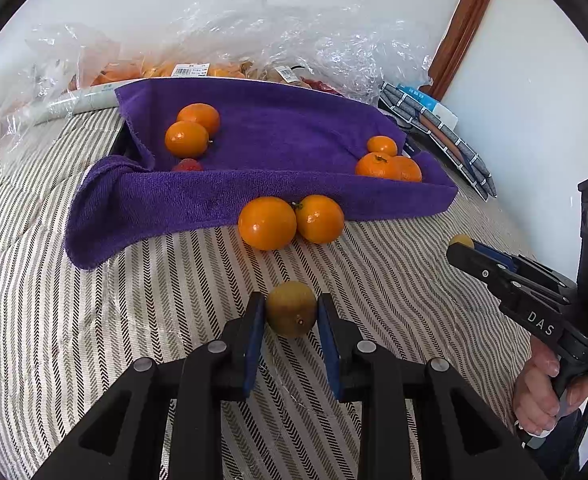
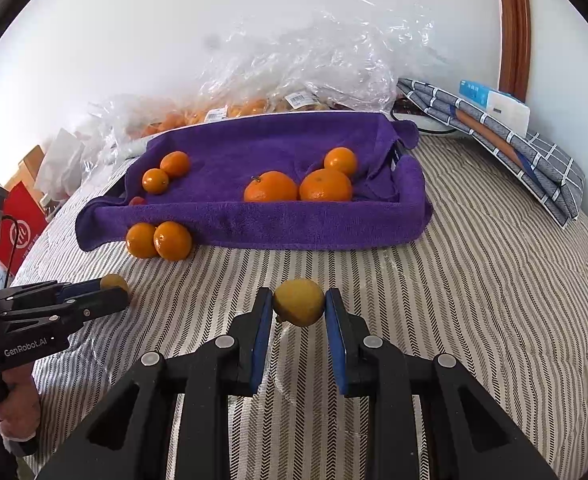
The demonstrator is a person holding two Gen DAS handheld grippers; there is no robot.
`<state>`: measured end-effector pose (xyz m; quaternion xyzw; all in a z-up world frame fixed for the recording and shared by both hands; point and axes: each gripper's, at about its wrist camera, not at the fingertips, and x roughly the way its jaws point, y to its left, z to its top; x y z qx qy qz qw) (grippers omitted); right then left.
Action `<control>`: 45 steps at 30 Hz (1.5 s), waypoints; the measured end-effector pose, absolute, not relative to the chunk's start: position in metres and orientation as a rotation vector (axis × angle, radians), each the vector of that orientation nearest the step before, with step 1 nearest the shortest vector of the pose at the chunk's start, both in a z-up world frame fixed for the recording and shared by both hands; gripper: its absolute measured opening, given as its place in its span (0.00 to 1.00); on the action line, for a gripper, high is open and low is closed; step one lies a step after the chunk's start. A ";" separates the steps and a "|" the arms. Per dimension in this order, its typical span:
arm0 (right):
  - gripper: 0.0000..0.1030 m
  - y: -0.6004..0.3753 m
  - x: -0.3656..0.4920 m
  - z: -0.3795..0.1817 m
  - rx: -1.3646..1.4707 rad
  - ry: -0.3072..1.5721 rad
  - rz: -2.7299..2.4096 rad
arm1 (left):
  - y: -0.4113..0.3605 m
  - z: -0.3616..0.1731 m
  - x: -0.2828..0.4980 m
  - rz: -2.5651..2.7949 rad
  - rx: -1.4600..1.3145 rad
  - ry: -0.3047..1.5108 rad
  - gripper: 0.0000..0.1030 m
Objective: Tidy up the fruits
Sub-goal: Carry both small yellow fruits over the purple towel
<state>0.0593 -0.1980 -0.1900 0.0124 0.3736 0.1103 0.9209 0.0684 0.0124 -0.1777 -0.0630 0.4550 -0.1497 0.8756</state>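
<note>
Fruit sat between both pairs of fingers, and the purple-towel tray [image 2: 253, 224] ahead was the landmark for all of it. Furthest left of the tray's front wall, two oranges [image 1: 289, 220] lay touching each other on the striped bed cover [image 1: 133, 300], against the draped towel. Nearer than these, the left gripper [image 1: 291, 316] was closed onto a greenish-brown fruit [image 1: 291, 314], blue pads pressing both its sides; it looked lifted a little off the cover, though I could not be sure. That fruit lay straight ahead of the tray's front wall, so the coming move was probably a short forward carry over the wall. To the right, the right gripper [image 2: 299, 304] held a yellow fruit [image 2: 299, 302] the same way, narrowed to its width, facing the tray's middle. Inside the tray, two oranges lay at the left end and three at the right. Both hands seemed about equally near the tray; the left one's path crossed the loose oranges.
</note>
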 end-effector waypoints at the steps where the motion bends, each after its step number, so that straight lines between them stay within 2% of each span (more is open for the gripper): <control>1: 0.26 -0.198 0.059 -0.190 0.026 0.766 0.227 | 0.012 -0.178 0.069 -0.313 -0.132 0.951 0.25; 11: 0.26 -0.203 0.058 -0.190 0.059 0.759 0.215 | 0.011 -0.177 0.067 -0.306 -0.134 0.933 0.25; 25: 0.26 -0.206 0.060 -0.172 0.095 0.722 0.224 | 0.028 -0.141 0.049 -0.227 -0.130 0.727 0.25; 34: 0.26 -0.195 0.084 -0.120 0.083 0.605 0.270 | 0.049 -0.110 0.089 -0.163 -0.199 0.713 0.25; 40: 0.26 -0.197 0.125 -0.107 0.081 0.576 0.251 | 0.045 -0.103 0.124 -0.066 -0.183 0.684 0.25; 45: 0.26 -0.200 0.155 -0.113 0.118 0.580 0.227 | 0.049 -0.120 0.146 -0.042 -0.208 0.690 0.25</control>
